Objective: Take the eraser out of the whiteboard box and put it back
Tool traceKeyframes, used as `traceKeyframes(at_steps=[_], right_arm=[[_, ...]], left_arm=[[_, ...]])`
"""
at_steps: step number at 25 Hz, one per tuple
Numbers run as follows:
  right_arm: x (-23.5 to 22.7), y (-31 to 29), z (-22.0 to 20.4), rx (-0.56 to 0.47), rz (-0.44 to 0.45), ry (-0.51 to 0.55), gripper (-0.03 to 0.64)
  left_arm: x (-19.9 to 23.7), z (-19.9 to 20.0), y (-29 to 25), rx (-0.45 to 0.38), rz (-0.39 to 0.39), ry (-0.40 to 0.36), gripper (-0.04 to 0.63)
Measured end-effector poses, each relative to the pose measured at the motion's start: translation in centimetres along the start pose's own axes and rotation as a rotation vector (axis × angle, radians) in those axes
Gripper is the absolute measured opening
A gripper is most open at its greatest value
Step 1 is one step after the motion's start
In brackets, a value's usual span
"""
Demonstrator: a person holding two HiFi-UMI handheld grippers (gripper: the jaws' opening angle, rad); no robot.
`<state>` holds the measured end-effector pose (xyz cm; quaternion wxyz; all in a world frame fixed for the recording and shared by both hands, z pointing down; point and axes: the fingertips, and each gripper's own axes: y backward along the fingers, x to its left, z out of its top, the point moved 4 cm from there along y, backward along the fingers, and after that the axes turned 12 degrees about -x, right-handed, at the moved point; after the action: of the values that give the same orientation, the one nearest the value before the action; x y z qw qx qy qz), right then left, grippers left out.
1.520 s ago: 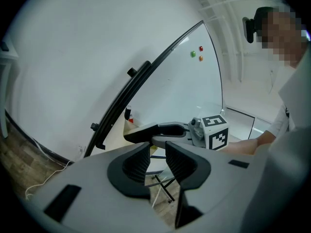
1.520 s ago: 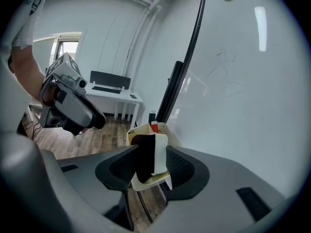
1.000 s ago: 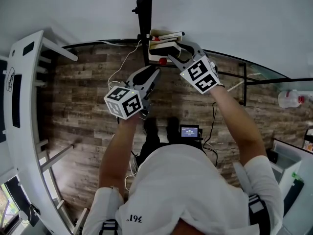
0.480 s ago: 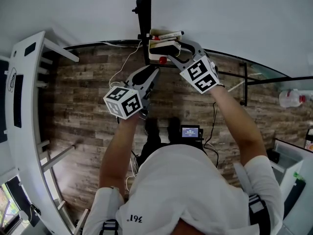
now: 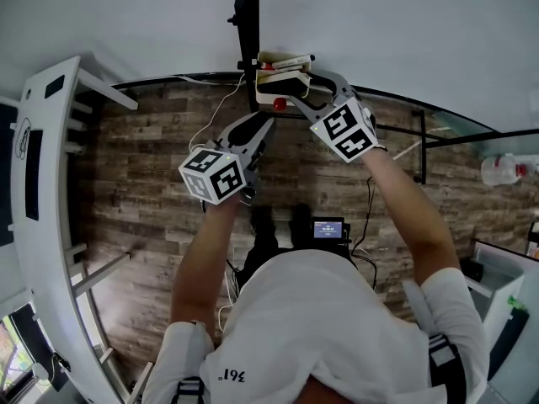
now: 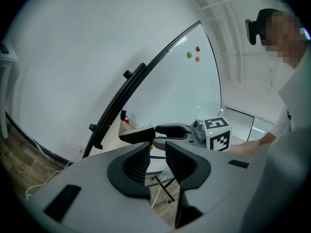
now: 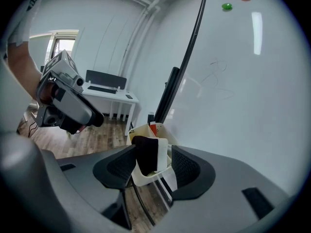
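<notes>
Right gripper view: right hand-held gripper (image 7: 153,160) has just spread wide, eraser (image 7: 145,154) loose between its jaws in the whiteboard box (image 7: 147,178).

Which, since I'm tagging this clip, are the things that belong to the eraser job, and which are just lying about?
Job in hand:
eraser, standing in the box
right gripper, its jaws have just been opening, either side of the eraser and not pressing it

Lying about:
left gripper, jaws apart, nothing between them
coloured magnets on the whiteboard
desk
bottle
</notes>
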<state>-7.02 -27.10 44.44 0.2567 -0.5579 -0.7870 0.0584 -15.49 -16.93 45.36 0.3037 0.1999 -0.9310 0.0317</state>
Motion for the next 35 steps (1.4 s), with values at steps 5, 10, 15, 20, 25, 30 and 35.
traceKeyframes(at_steps=[5,10,15,20,25,30,35], right_arm=[[0.0,0.7,0.9,-0.024,-0.011,-0.002,0.227],[0.0,1.6,1.3,-0.03,-0.018,-0.003,0.227],[0.1,2.9,1.8,-0.039,-0.029,0.003,0.227],[0.2,4.4,2.9,-0.058,-0.049,0.013,0.226],[0.3,6.0,3.9,-0.085,-0.069,0.017,0.225],[0.7,7.8,5.1,-0.113,-0.089,0.009,0.225],[1.1,9.8,6.1,-0.151,-0.111,-0.032,0.221]], left_arm=[[-0.3,0.3,0.3,-0.007,0.002,-0.005,0.098],[-1.0,0.7,0.3,-0.017,-0.004,-0.014,0.098],[-2.1,1.2,0.5,-0.028,-0.015,-0.03,0.098],[-3.2,1.6,0.9,-0.037,-0.022,-0.041,0.098],[-4.6,2.0,1.2,-0.046,-0.033,-0.056,0.098],[-6.1,2.5,1.6,-0.059,-0.044,-0.063,0.098],[-7.9,3.0,2.0,-0.068,-0.068,-0.07,0.098]])
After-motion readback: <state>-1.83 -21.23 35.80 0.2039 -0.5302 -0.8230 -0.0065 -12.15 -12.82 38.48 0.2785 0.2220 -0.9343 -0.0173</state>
